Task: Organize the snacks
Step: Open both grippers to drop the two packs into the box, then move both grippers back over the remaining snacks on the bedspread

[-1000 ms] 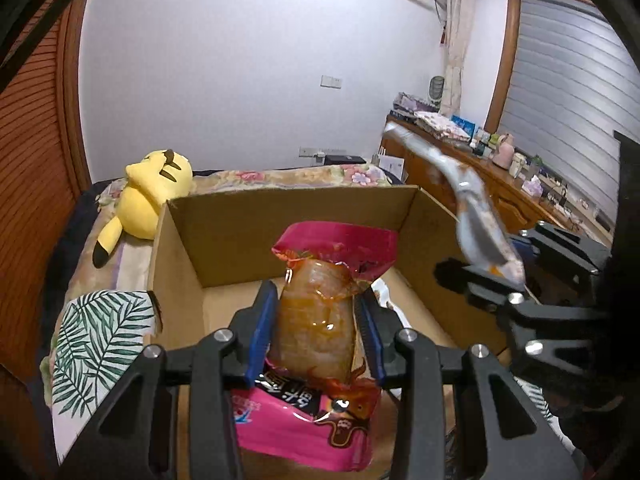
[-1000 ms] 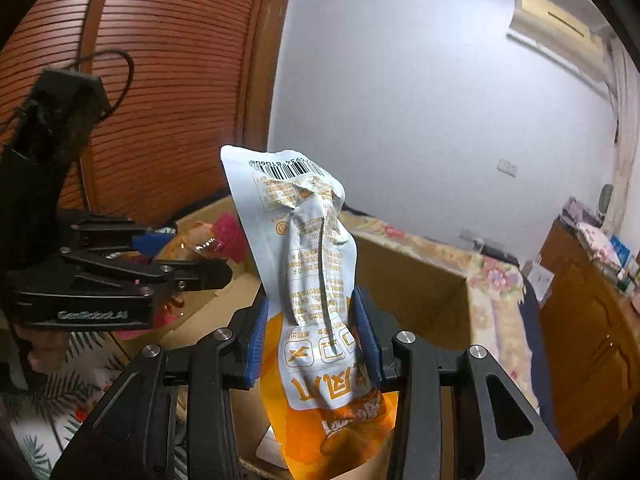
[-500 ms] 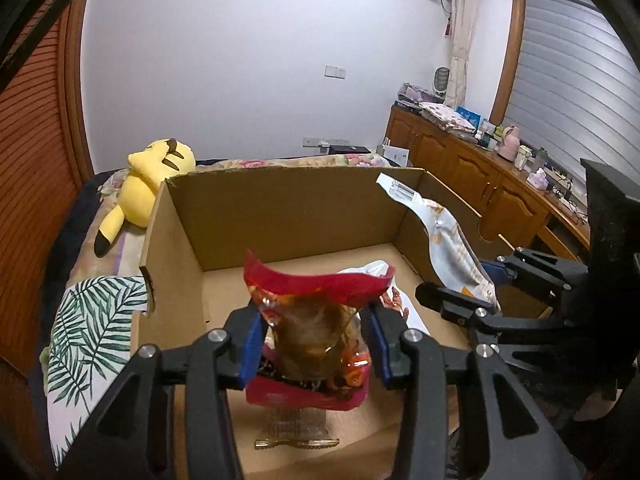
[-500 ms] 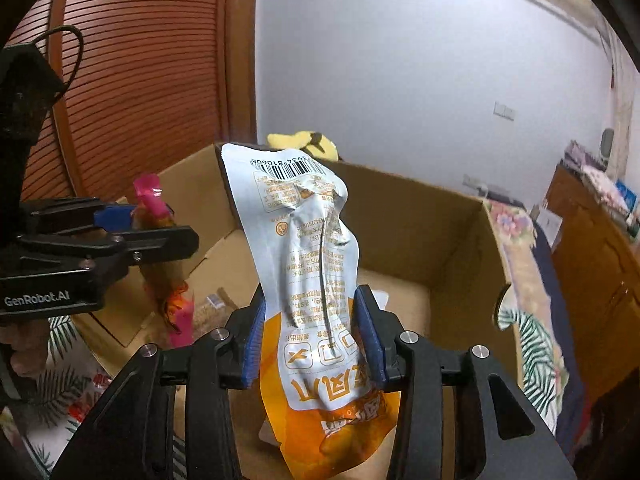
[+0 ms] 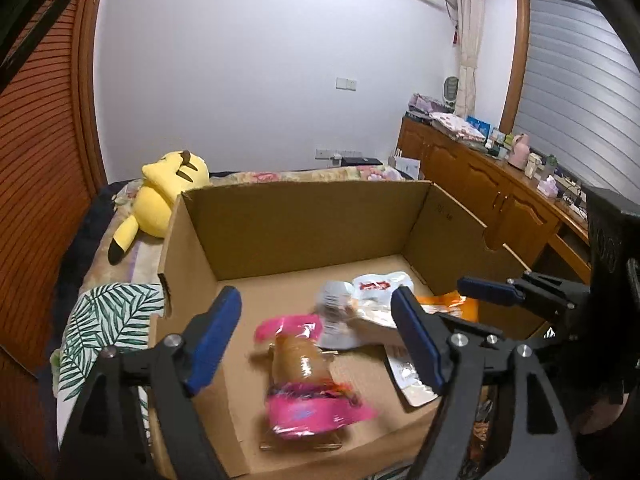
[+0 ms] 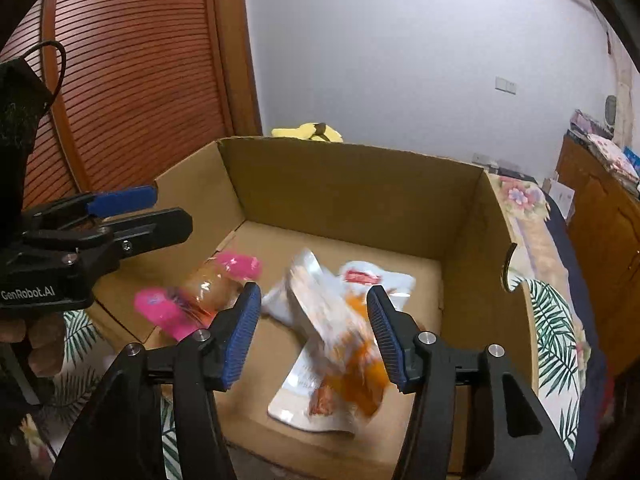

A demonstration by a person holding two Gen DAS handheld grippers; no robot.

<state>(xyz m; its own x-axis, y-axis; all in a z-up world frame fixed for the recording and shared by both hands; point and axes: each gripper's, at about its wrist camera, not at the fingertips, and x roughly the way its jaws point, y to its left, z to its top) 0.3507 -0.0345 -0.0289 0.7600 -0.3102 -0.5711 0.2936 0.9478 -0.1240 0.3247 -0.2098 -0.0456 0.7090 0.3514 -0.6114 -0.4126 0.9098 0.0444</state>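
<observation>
An open cardboard box (image 5: 304, 220) sits on the bed; it also shows in the right wrist view (image 6: 360, 184). My left gripper (image 5: 320, 336) is open above the box's near left part. A pink snack pack (image 5: 304, 384) with a brown piece inside lies blurred below it on the box floor, also in the right wrist view (image 6: 192, 300). My right gripper (image 6: 314, 332) is open over the box. A white and orange snack pouch (image 6: 336, 344) is blurred between its fingers, free of them. Another white pouch (image 6: 372, 280) lies behind.
A yellow plush toy (image 5: 168, 192) lies on the bed behind the box. A leaf-print cloth (image 5: 112, 320) is at the box's left. A wooden cabinet (image 5: 500, 200) with clutter stands at the right. A slatted wooden door (image 6: 132, 80) is at the left.
Both grippers have opened. The pink pack has dropped from the left gripper and the white and orange pouch from the right gripper into the box.
</observation>
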